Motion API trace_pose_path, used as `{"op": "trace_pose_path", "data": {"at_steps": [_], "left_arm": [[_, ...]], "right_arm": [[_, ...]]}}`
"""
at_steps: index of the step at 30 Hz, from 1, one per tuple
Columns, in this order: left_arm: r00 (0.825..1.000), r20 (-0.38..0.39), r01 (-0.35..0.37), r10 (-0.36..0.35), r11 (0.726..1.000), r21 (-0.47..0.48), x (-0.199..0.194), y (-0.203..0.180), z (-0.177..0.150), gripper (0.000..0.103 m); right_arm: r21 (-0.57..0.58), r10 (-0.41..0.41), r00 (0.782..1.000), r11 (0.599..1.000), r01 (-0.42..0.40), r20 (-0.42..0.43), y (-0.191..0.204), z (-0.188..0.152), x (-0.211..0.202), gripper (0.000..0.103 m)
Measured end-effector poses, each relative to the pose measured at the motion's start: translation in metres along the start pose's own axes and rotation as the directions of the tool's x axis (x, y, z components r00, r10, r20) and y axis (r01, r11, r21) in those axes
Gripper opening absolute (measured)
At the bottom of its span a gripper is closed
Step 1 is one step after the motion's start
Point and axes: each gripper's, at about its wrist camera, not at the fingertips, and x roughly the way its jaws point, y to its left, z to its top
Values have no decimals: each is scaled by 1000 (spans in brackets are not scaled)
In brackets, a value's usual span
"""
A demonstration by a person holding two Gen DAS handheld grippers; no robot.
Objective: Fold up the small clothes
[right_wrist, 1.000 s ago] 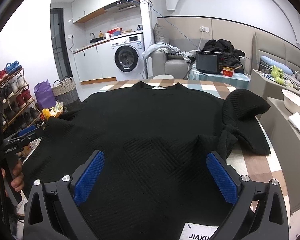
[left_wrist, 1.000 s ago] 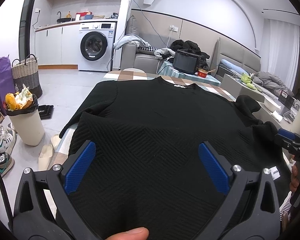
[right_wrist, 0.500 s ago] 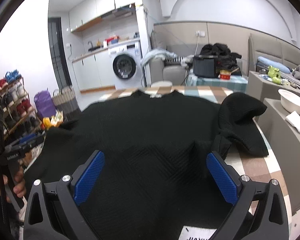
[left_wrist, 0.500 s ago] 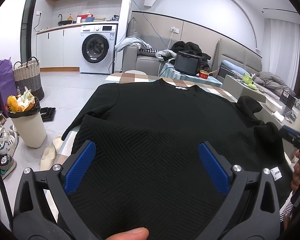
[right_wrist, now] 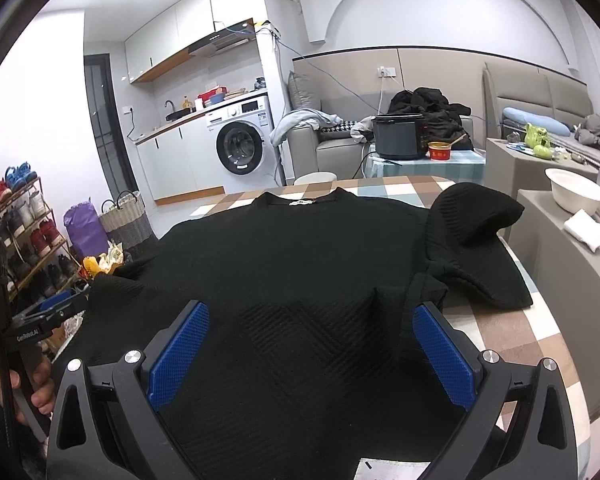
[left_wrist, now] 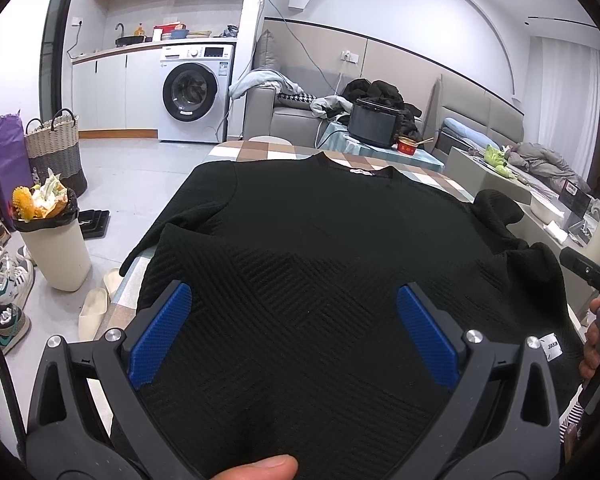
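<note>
Left wrist view: black sweater point(left_wrist: 320, 248) lies spread over the checked table point(left_wrist: 260, 150), collar toward the far edge, hem toward the near edge where the person stands. Left gripper point(left_wrist: 292, 332) hovers over the hem part, jaws spread wide, nothing between the blue pads point(left_wrist: 160, 332). A thumb tip shows at the bottom of the frame.

Right wrist view: right gripper point(right_wrist: 308, 352) likewise spread wide above the near part of the garment, pinching nothing. The right sleeve point(right_wrist: 476, 236) is bunched and doubled over itself near the table's right edge; it is not laid flat. The left sleeve point(left_wrist: 168, 232) hangs partly off the left edge. A white label point(left_wrist: 550, 346) shows at the hem near the near right corner.

Progress, judged: early. The near part shows a raised fold line across the body, so the hem may be turned up once; cannot tell for certain on black knit. Sleeves not yet brought in, no compact fold formed. Remaining: flatten the right sleeve, fold both sleeves inward, then fold the body.
</note>
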Motion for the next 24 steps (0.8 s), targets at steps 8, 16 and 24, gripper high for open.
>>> {"op": "trace_pose_path", "data": {"at_steps": [8,16,24], "left_arm": [[998,-45,-37,37,999,14,13,6,2,102],[996,-87,-34,33,999,-4,28,14,13,102],[996,-90,-15,17,1000,20,44,18,39,102]], "right_arm": [[53,48,999,997,-49,19,-4,2,0,103],[32,63,997,998,-62,-37,4,14,18,103],[76,49,993,996,-42,-103,-11,26,29,103]]}}
